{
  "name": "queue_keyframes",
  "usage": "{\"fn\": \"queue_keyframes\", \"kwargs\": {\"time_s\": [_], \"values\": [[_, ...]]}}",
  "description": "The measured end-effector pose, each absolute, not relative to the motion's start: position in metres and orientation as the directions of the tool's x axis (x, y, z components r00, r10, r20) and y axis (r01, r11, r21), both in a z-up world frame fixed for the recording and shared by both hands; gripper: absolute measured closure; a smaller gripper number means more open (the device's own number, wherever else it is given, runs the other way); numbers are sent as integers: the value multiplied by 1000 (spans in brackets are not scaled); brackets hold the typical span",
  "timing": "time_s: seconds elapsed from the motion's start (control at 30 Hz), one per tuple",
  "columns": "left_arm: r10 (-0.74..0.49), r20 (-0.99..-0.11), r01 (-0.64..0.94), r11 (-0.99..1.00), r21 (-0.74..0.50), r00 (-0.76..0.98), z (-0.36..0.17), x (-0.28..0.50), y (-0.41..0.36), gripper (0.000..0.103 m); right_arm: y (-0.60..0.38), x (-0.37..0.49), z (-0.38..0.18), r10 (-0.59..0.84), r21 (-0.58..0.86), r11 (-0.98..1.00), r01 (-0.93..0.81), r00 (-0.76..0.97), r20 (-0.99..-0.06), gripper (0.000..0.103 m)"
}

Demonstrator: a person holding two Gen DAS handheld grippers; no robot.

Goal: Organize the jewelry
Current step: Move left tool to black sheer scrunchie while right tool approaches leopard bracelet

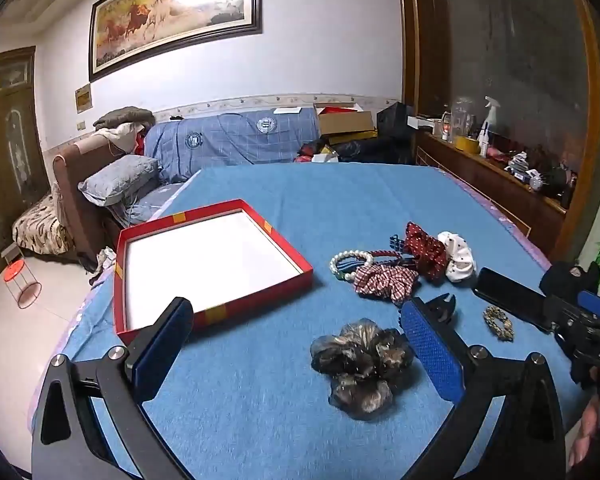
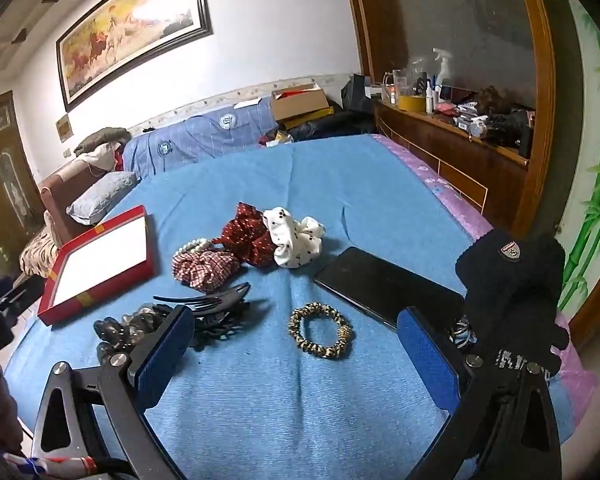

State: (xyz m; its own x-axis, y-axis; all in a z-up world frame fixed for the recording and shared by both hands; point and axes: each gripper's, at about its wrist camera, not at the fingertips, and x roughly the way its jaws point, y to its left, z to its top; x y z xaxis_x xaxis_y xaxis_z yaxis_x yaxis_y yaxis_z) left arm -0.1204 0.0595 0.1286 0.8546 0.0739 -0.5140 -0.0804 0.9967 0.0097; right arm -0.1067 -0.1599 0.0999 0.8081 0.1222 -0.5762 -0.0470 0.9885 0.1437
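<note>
An empty red box [image 1: 216, 308] with a white floor lies on the blue cloth, also in the right wrist view [image 2: 96, 288]. My left gripper [image 1: 296, 344] is open and empty, with a brown furry scrunchie [image 1: 360, 364] between its fingers. My right gripper [image 2: 296, 344] is open and empty above a gold-and-black scrunchie [image 2: 320, 330]. A pearl bracelet [image 1: 348, 260], checked scrunchie [image 1: 384, 280], dark red scrunchie [image 1: 424, 250] and white scrunchie [image 1: 458, 256] lie grouped behind. A black claw clip [image 2: 216, 308] lies by the right gripper's left finger.
A black phone [image 2: 384, 284] lies right of the gold scrunchie. A black knit hat [image 2: 516, 280] sits at the table's right edge. A sofa with a blue cover [image 1: 236, 136] stands behind the table, and a wooden shelf [image 1: 496, 176] with bottles at the right.
</note>
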Motion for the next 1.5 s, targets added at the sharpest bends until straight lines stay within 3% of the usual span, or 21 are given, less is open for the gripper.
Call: {"fn": "queue_keyframes", "kwargs": {"time_s": [0.4,1.5], "values": [[49,-564,-62,998,-3,824,110,-119,59,0,-144,-111,102,133,129,989,-70,800,-586,0],[23,-592,-24,1000,7,805,95,-131,50,0,-134,-121,91,149,110,988,-104,789,-596,0]]}}
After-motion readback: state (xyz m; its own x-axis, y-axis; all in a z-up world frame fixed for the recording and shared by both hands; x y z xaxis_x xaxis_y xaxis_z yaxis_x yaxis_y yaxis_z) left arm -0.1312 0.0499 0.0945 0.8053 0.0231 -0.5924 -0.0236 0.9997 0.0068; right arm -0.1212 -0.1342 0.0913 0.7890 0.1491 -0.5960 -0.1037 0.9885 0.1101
